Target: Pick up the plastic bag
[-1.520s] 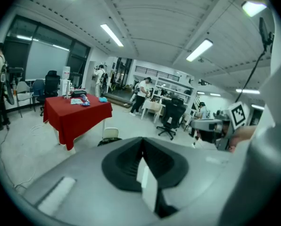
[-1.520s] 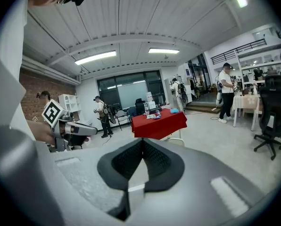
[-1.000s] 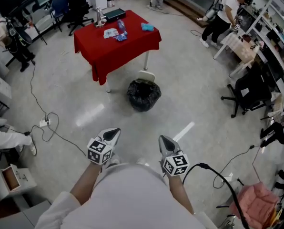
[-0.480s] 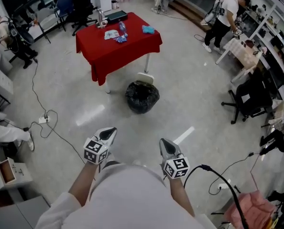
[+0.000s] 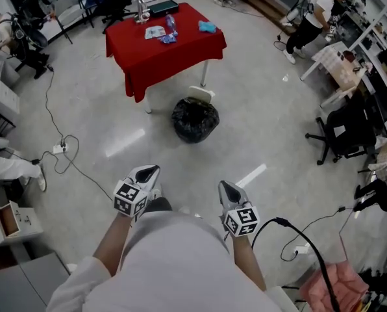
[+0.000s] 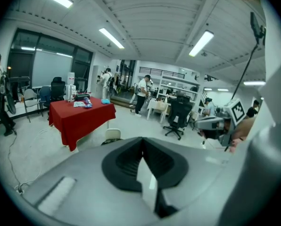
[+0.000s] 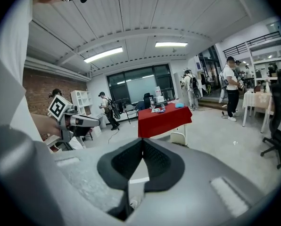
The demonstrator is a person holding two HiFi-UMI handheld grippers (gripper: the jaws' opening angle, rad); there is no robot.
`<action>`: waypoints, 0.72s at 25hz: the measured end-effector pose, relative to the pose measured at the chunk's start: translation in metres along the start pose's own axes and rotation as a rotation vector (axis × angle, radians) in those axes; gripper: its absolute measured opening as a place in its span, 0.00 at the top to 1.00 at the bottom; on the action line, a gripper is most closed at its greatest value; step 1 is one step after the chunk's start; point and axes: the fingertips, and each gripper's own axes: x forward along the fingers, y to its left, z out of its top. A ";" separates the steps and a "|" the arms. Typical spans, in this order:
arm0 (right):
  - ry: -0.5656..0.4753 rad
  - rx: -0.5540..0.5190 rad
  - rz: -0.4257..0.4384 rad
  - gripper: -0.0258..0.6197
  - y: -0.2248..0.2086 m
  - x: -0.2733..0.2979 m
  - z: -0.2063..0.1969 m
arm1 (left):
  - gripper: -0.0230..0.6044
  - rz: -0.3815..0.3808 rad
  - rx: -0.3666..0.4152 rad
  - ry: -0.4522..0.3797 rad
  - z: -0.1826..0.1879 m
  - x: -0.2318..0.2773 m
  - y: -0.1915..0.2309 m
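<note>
Pointing toward twelve o'clock, the left gripper [image 5: 148, 173] and the right gripper [image 5: 226, 190] each have their jaws pressed together with nothing between them. The black plastic bag [image 5: 195, 120] sits on the floor [image 5: 265, 135] at twelve o'clock from them, well apart from both, near the five o'clock side of the red-clothed table [image 5: 161, 51].
</note>
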 end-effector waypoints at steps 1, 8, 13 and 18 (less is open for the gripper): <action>0.004 0.002 -0.001 0.96 -0.001 0.001 -0.001 | 0.96 0.001 0.000 0.001 0.000 0.002 0.002; 0.020 0.021 -0.050 0.96 -0.018 0.026 0.003 | 0.96 -0.021 -0.006 0.005 0.009 0.022 0.026; 0.023 0.039 -0.097 0.96 -0.031 0.059 0.019 | 0.96 -0.052 0.001 0.013 0.027 0.047 0.062; 0.021 0.047 -0.138 0.96 -0.041 0.102 0.044 | 0.96 -0.083 0.011 0.022 0.052 0.074 0.109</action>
